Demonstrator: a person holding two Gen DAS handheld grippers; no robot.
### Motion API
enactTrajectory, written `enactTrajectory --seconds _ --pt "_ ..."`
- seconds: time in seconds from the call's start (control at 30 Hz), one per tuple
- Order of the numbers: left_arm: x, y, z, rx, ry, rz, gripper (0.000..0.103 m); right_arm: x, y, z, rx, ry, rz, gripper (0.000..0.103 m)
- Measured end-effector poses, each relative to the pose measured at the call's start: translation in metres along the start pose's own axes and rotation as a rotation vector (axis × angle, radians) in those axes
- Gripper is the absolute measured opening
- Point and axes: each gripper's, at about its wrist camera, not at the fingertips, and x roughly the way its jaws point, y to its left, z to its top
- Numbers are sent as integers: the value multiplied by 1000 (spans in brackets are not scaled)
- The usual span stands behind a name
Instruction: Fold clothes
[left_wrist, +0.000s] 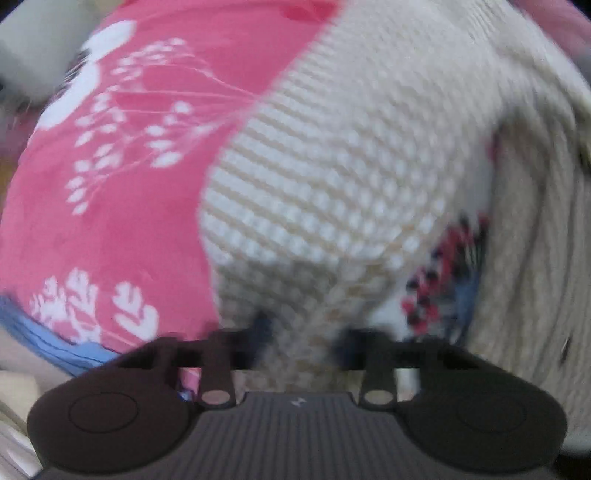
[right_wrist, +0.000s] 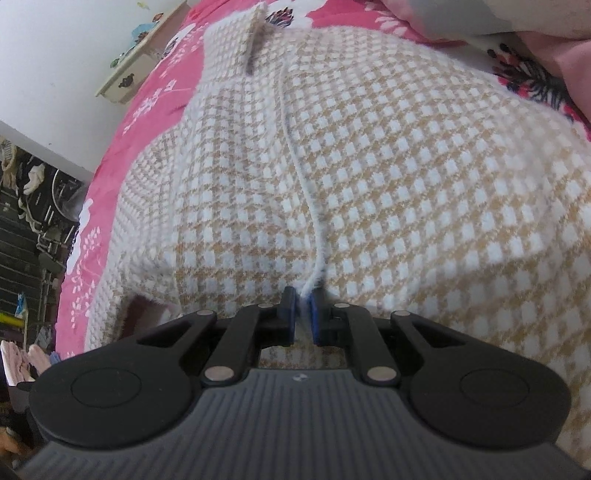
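Note:
A beige-and-white houndstooth knit sweater (right_wrist: 369, 177) lies spread on a pink floral bedspread (right_wrist: 122, 155). My right gripper (right_wrist: 303, 317) is shut on the sweater's white front edge, which runs up the middle of the right wrist view. In the blurred left wrist view the same sweater (left_wrist: 325, 177) fills the centre and right. My left gripper (left_wrist: 299, 332) has knit fabric bunched between its fingers, which stand fairly wide apart and are partly hidden by the cloth. A ribbed beige part (left_wrist: 528, 258) of the sweater hangs at the right.
The pink bedspread (left_wrist: 129, 147) with white flowers lies left of the sweater. A cream drawer unit (right_wrist: 136, 62) stands against the white wall at the far left. Cluttered shelves (right_wrist: 33, 221) are beyond the bed's left edge. Pink bedding (right_wrist: 517, 22) is piled at the far right.

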Motion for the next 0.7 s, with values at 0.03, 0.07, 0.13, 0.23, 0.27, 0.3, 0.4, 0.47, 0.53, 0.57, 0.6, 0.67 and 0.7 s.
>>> enactTrajectory --seconds 0.03,0.07,0.13,0.23,0.27,0.3,0.4,0.47,0.53,0.57,0.6,0.67,0.7 --pt "-10 8 4 -19 -36 11 11 -1 1 0 10 -3 7 8" --pt "-24 16 9 -21 -85 41 11 -3 3 0 19 -6 14 7" --pt "-57 32 21 -14 -203 109 10 -7 9 0 28 -15 31 7" --pt "-119 51 51 21 -407 240 10 -15 28 2 23 -24 67 6" --pt "-136 53 62 46 -464 287 10 -18 36 3 31 -25 101 6" --pt "-153 55 72 79 -514 335 10 -21 44 5 39 -27 138 6" --pt "-188 60 99 193 -638 483 10 -26 79 7 38 -30 227 5" --pt "-184 67 112 262 -663 570 11 -27 103 7 25 -29 274 5" --pt "-165 77 124 285 -641 617 11 -16 125 5 -1 -29 286 5" --pt "-150 85 131 283 -620 628 11 -9 132 5 -11 -29 281 5" --pt "-129 93 138 280 -584 639 11 -2 139 4 -21 -30 277 5" --pt "-69 104 147 338 -475 702 15 24 139 3 -16 -18 226 5" --pt "-34 110 146 373 -402 721 17 37 139 3 -13 -12 200 6"
